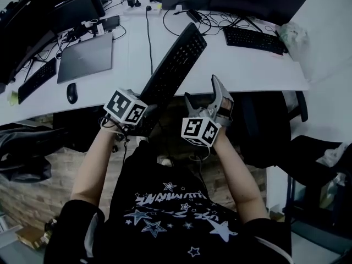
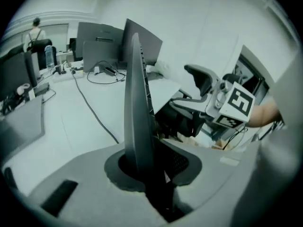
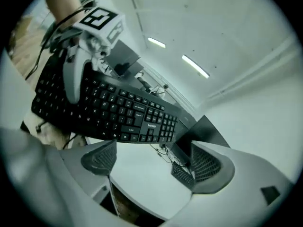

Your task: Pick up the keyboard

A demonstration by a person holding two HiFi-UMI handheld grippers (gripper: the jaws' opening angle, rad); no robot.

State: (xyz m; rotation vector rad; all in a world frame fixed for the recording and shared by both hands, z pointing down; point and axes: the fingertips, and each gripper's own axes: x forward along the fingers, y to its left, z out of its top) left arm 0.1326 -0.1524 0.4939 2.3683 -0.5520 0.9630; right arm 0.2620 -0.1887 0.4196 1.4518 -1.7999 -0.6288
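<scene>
Left gripper (image 2: 156, 168) clamps keyboard (image 2: 135, 103) (edge-on); desk (image 2: 61, 126) beyond

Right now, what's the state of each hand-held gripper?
Left hand-held gripper: closed on the near end of the black keyboard.
Right hand-held gripper: open, nothing between its jaws.

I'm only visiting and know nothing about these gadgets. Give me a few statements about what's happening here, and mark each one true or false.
1. The left gripper is clamped on the black keyboard. True.
2. The right gripper grips that keyboard too. False: its jaws stand apart with nothing between them.
3. The grey laptop on the white desk is open. False: its lid is shut.
4. A black mouse lies on the desk. True.
5. The held keyboard lies flat on the desk. False: it is raised at a tilt, and its near end sticks out past the desk's edge.
</scene>
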